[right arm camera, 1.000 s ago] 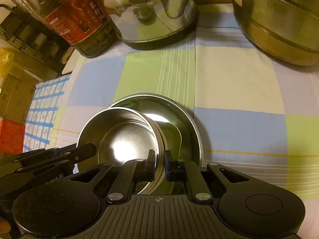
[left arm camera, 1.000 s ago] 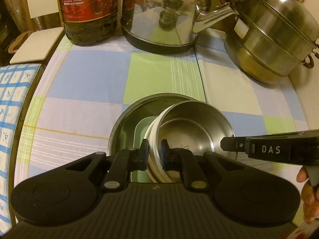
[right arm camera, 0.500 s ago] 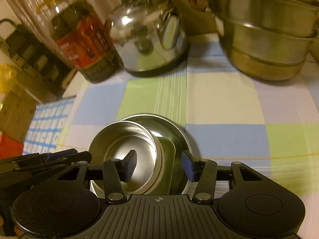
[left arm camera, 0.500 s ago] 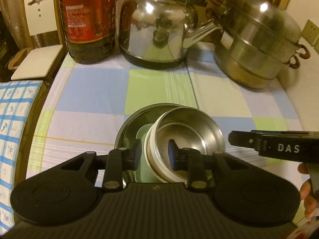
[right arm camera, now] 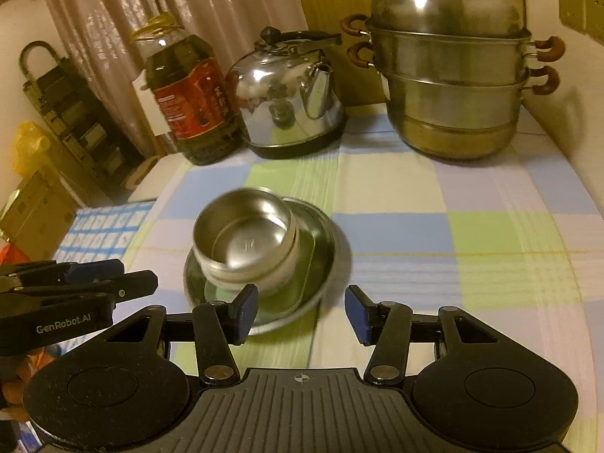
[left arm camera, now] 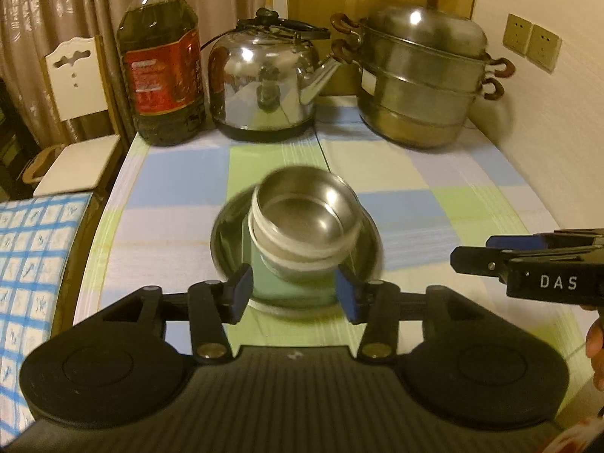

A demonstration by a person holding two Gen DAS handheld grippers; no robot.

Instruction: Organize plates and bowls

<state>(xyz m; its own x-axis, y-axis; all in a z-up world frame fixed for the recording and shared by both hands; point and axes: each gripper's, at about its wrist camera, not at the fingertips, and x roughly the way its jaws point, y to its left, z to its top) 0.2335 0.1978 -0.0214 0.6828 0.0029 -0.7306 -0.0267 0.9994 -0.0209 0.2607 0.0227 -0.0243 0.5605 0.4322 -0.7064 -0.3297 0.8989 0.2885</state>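
A steel bowl [left arm camera: 305, 215] [right arm camera: 245, 238] leans tilted on a white-rimmed bowl [left arm camera: 287, 255]. Both rest in a pale green square dish [left arm camera: 283, 288] [right arm camera: 305, 264] on a round steel plate [left arm camera: 372, 234] [right arm camera: 328, 256] on the checked tablecloth. My left gripper [left arm camera: 293, 293] hangs just short of the stack, its jaws opening with nothing pressed between the blue pads. In the right wrist view the left gripper [right arm camera: 132, 275] shows at the left. My right gripper [right arm camera: 300, 313] stands open near the plate's front rim, holding nothing. In the left wrist view the right gripper [left arm camera: 475, 251] shows at the right edge.
Along the table's back stand an oil bottle [left arm camera: 162, 71], a steel kettle [left arm camera: 264, 83] and a stacked steamer pot [left arm camera: 419, 79]. A white chair [left arm camera: 75, 113] and a blue checked cloth [left arm camera: 34, 264] lie to the left. The wall with sockets [left arm camera: 532, 41] bounds the right.
Both grippers let go of the steel bowl's rim, opened, and drew back and upward from the stack. The bowl stays tilted on the stack.
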